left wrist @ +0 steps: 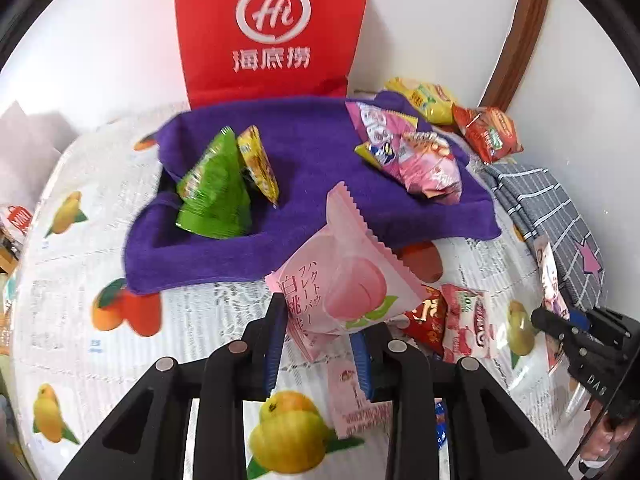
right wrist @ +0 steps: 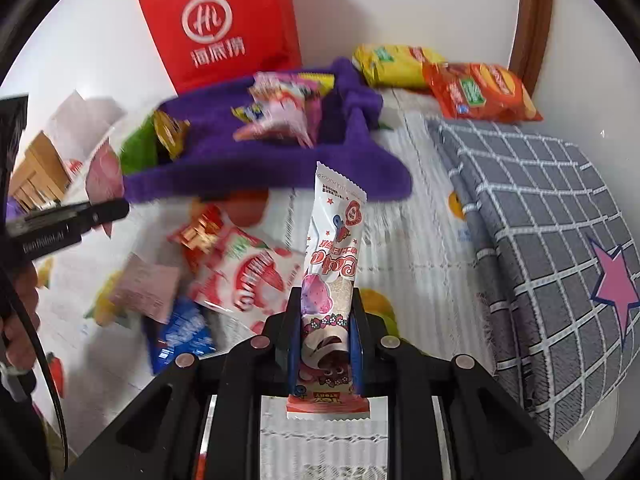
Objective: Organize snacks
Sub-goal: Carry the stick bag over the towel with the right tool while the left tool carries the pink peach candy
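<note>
Pickup step done, both loaded. Left gripper jaws clamped on peach packet; right gripper jaws clamped on pink wafer stick. Both packets just short of purple towel. Next, likely: carry over towel, drop beside matching pink pile.

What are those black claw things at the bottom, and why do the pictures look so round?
Those are grabbers, one in each of a person's hands. Each carries a tiny camera with a bulging lens, which bends the picture round. One picture looks along the left gripper, pinching a pink peach snack packet. The other looks along the right gripper, pinching a long strawberry snack stick. Below lies a fruit-print tablecloth with a purple towel carrying some snacks, more packets scattered beside it, a grey checked cloth, and a red bag behind.
</note>
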Available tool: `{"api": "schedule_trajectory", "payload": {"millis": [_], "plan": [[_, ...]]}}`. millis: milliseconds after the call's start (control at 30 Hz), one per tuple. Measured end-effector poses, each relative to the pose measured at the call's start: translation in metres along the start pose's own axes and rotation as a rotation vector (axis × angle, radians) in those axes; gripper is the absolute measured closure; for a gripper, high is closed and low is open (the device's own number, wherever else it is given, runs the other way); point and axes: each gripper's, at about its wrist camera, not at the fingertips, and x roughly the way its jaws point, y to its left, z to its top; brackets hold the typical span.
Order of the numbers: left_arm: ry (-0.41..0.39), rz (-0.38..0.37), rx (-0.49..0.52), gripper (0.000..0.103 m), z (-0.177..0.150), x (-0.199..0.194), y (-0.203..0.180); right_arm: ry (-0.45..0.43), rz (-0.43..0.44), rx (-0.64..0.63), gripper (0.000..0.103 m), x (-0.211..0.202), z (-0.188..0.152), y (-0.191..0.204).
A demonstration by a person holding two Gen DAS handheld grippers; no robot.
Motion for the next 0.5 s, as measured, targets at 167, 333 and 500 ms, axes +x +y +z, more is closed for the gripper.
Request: {"api": "schedule_trajectory", "payload": {"millis": [167,333,500], "plan": [[-0.048,0.029,-0.005,0.074,0.005,-0.033,0.006,-0.068,0.004,-0.006,0.083,-0.029,0.015,0.012],[-0.106,0.066,-0.011,0.074,0.01,-0.066,0.011,-0.119,0.014,0.013,0.083,-0.049,0.033,0.02],[-0.15,0.092,-0.023,0.074,0.014,-0.092,0.017,-0.172,0.005,0.019,0.083,-0.068,0.051,0.032]]}}
